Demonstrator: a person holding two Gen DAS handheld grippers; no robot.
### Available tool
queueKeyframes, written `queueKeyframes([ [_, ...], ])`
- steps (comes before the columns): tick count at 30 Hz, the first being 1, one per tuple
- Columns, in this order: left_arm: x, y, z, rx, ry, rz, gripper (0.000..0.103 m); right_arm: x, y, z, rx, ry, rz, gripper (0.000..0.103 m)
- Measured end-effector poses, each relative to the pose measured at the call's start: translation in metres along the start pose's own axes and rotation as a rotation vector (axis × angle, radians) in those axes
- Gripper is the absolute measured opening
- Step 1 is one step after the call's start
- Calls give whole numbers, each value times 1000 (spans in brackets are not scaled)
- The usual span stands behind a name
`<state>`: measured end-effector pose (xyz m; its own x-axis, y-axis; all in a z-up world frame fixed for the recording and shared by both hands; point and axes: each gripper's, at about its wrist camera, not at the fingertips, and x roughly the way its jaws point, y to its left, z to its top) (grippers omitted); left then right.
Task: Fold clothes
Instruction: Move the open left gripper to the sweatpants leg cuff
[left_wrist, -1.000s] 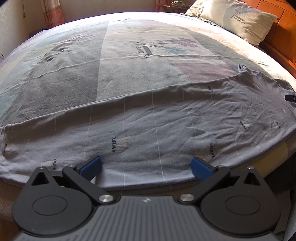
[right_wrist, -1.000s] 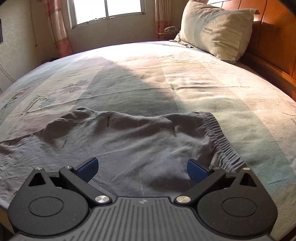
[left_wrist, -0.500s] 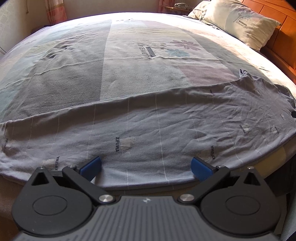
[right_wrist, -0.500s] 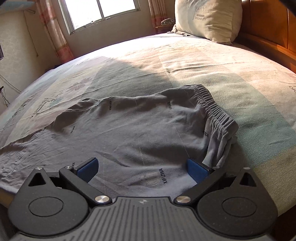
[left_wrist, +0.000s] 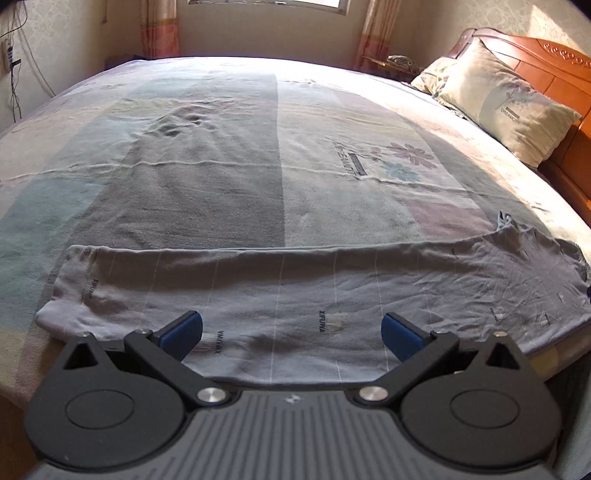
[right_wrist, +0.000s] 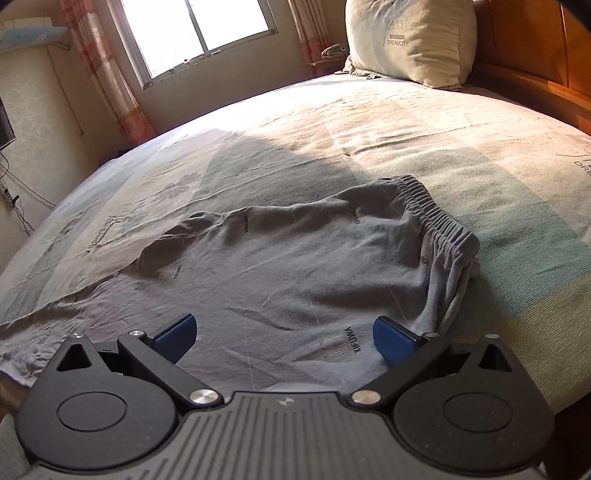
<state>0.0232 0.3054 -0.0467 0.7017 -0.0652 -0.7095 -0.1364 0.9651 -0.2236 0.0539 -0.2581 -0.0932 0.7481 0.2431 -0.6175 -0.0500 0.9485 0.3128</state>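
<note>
We see grey trousers (left_wrist: 295, 295) with thin pale stripes, a pastel colour-blocked bedsheet (left_wrist: 221, 147) with flowers at two o'clock, and blue-padded black grippers (left_wrist: 291, 328).

Left tongs (left_wrist: 291, 332) spread wide, holding nothing, right tongs (right_wrist: 284, 334) likewise spread and unloaded
</note>
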Motion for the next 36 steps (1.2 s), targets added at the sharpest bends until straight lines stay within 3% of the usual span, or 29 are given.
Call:
queueKeyframes([
  [5, -18, 92, -8, -455, -80, -69, 102, -5, 37, 0, -66, -7, 64, 103],
  [10, -13, 132, -35, -696, -109, -113, 102, -4, 64, 5, -115, 2, 104, 103],
  [16, 10, 149, -38, -821, -111, -137, 102, -2, 87, 5, -172, 8, 110, 103],
  [23, 32, 151, -24, -881, -112, -119, 102, -3, 97, 6, -219, 1, 78, 103],
  [29, 43, 152, -27, -975, -190, -123, 102, -2, 101, 7, -234, -4, 63, 103],
  [32, 48, 152, -35, -1036, -237, -151, 102, -2, 104, 6, -252, -5, 56, 103],
  [36, 58, 144, -38, -1043, -196, -257, 102, -2, 105, 6, -254, -4, 59, 103],
])
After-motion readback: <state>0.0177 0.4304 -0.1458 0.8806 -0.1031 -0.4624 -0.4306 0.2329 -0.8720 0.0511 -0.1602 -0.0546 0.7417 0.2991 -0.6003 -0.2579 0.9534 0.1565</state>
